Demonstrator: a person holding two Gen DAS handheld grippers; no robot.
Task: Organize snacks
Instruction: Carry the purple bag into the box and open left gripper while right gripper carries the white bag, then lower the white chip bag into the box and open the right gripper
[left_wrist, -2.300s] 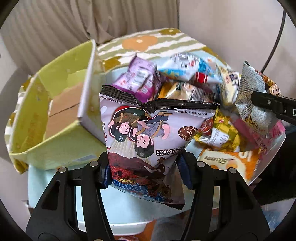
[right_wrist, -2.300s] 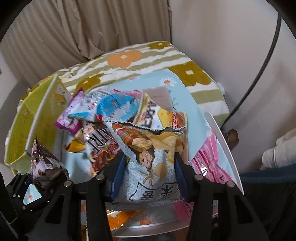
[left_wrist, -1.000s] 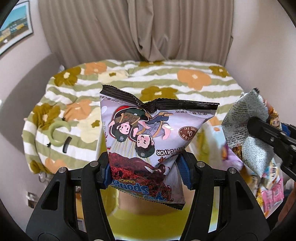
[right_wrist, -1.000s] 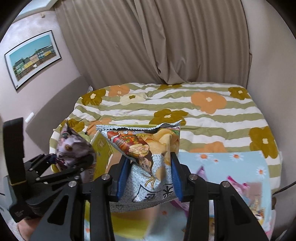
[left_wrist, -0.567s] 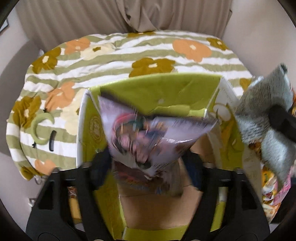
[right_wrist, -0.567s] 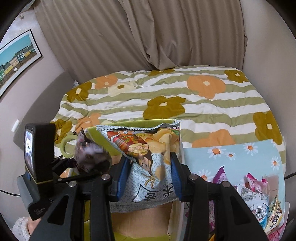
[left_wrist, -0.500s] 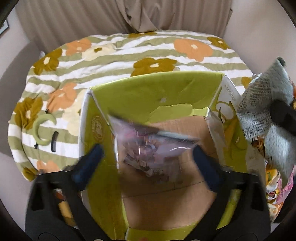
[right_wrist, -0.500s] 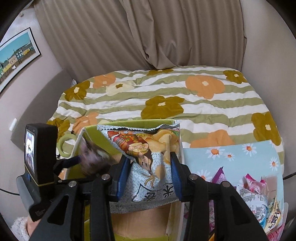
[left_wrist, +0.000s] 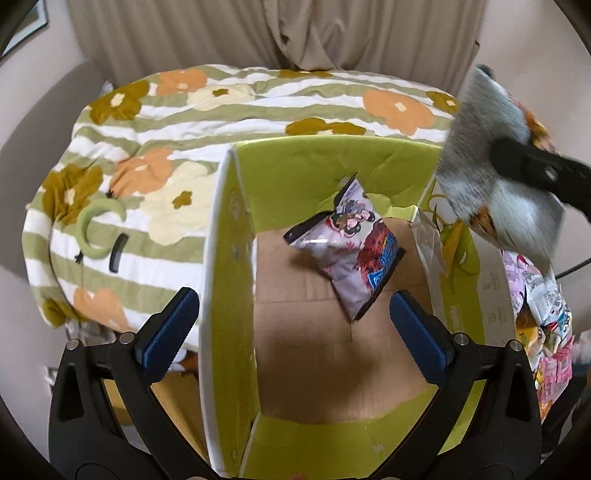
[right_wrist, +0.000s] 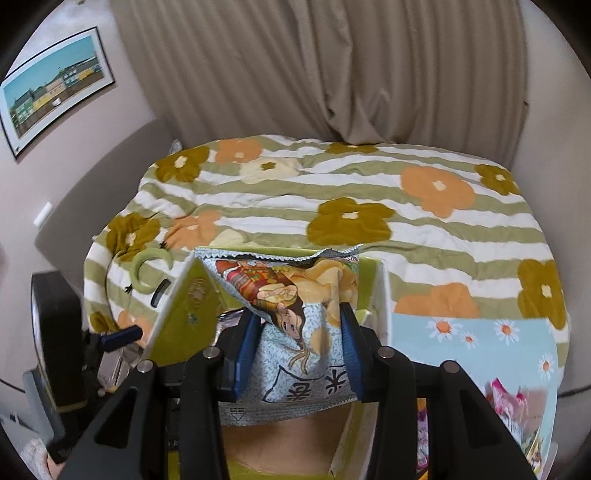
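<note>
A purple chocolate snack bag (left_wrist: 349, 245) lies tilted on the cardboard floor of the green open box (left_wrist: 332, 166), near its far wall. Above the box, my left gripper (left_wrist: 293, 325) stands open and holds nothing. My right gripper (right_wrist: 297, 354) is shut on a pale blue chip bag (right_wrist: 295, 325) with a cartoon figure, held over the box's right side (right_wrist: 382, 295). In the left wrist view that chip bag (left_wrist: 491, 166) shows blurred at the upper right, pinched by the right gripper's black fingers (left_wrist: 535, 171). The left gripper's body (right_wrist: 55, 343) is at the far left of the right wrist view.
The box stands against a bed with a green-striped flowered quilt (right_wrist: 332, 199). A tray with a daisy-print liner (right_wrist: 480, 339) holds several snack packets (left_wrist: 543, 306) to the right. A green ring and a black clip (left_wrist: 99, 232) lie on the quilt. Curtains (right_wrist: 332, 74) hang behind.
My left gripper opened and let go of the purple bag, which dropped into the box. Both grippers came forward and down over the box; the right still holds the chip bag.
</note>
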